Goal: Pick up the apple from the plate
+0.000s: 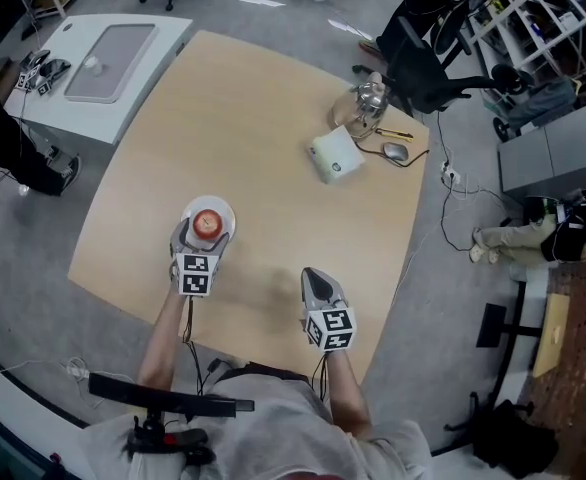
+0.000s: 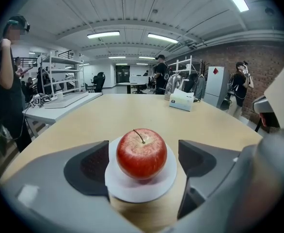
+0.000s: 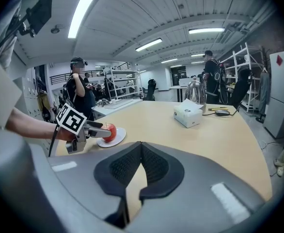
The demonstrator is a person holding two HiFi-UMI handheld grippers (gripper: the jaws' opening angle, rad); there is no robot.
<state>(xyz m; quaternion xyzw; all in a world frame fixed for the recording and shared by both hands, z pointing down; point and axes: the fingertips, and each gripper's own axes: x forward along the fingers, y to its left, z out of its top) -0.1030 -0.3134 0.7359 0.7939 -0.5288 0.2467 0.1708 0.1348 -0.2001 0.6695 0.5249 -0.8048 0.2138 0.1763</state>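
The apple [image 2: 141, 154] is sitting upright, stem up, in the middle of a small white plate [image 2: 132, 191] near the front edge of the tabletop [image 1: 273, 118]. The left gripper [image 1: 201, 240] is standing wide open around it – 1 pad on each side of the fruit, with a gap showing on both sides, so nothing is being squeezed yet. The right gripper [image 3: 139, 147] is hovering over bare wood well to the right, its 2 jaws closed together on nothing. The apple is looking firm, smooth and glossy, likely of modest weight – probably slippery under hard pads and apt to bruise if pinched hard. The pads are best closing across its widest part, level, clear of the stem. The plate is looking light and could slide or lift with the fruit. A white box [image 1: 335, 155], a glass kettle [image 1: 370, 98] and a mouse [image 1: 396, 151] are lying well apart at the far side; nothing is blocking the way.
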